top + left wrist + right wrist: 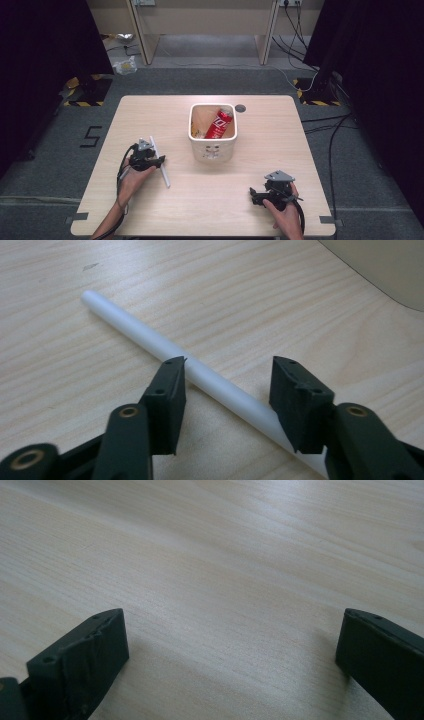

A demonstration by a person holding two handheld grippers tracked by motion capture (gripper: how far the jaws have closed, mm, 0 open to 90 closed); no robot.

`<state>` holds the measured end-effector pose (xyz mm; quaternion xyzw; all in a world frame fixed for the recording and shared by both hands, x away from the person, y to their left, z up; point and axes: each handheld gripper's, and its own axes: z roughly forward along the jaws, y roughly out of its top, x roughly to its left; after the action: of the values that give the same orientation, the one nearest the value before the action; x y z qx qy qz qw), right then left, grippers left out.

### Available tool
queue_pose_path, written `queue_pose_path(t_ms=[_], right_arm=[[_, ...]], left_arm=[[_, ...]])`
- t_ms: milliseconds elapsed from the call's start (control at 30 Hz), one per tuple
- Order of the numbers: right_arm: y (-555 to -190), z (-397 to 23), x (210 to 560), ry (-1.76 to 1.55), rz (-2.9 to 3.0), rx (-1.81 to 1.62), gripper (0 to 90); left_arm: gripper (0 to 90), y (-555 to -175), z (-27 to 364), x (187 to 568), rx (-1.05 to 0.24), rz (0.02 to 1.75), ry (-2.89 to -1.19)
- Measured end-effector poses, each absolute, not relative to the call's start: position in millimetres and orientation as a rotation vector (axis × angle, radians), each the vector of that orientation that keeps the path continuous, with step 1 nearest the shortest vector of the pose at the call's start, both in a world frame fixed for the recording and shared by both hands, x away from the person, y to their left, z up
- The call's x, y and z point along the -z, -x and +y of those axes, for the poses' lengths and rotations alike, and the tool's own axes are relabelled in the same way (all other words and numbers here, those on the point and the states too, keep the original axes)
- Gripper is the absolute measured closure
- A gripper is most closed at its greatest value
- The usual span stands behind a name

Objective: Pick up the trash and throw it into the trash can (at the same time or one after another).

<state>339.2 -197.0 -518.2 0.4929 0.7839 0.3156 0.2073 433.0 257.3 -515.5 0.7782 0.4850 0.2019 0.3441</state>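
Jaws of the left gripper (227,380) straddle the white tube (200,377) lying diagonally on the surface (225,195), left of centre; pads not yet pinching. Right gripper (232,645) jaws spread, empty. Tube judged light, rigid, smooth, prone to rolling; grip mid-length.

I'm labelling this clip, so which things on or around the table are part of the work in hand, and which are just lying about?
In the job:
- white tube, lying between the jaws of the left gripper
- cream bin, perhaps where it goes

Lying about:
- red packet already in the bin
- crumpled bags on the floor
- right gripper, jaws wide over bare table
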Motion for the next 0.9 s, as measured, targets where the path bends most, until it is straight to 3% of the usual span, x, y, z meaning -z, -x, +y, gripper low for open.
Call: queue_pose_path(t_ms=[167, 500, 767, 900], right_arm=[[-339.1, -197.0, 518.2, -1.372, 2.183, -0.878, 0.7], [-339.2, -197.0, 518.2, -1.373, 2.183, -0.879, 0.7], [-339.1, -197.0, 518.2, -1.373, 2.183, -0.879, 0.7], [-339.1, -197.0, 518.2, -1.373, 2.183, -0.879, 0.7]], left_arm=[[63.8, -431.7, 259.6, 514.7, -0.516, 1.238, -2.032], [73.1, -430.2, 259.9, 511.6, -0.480, 1.227, -2.065], [68.1, -430.6, 261.3, 509.7, -0.470, 1.233, -2.090], [75.0, -429.4, 259.9, 509.9, -0.464, 1.223, -2.088]])
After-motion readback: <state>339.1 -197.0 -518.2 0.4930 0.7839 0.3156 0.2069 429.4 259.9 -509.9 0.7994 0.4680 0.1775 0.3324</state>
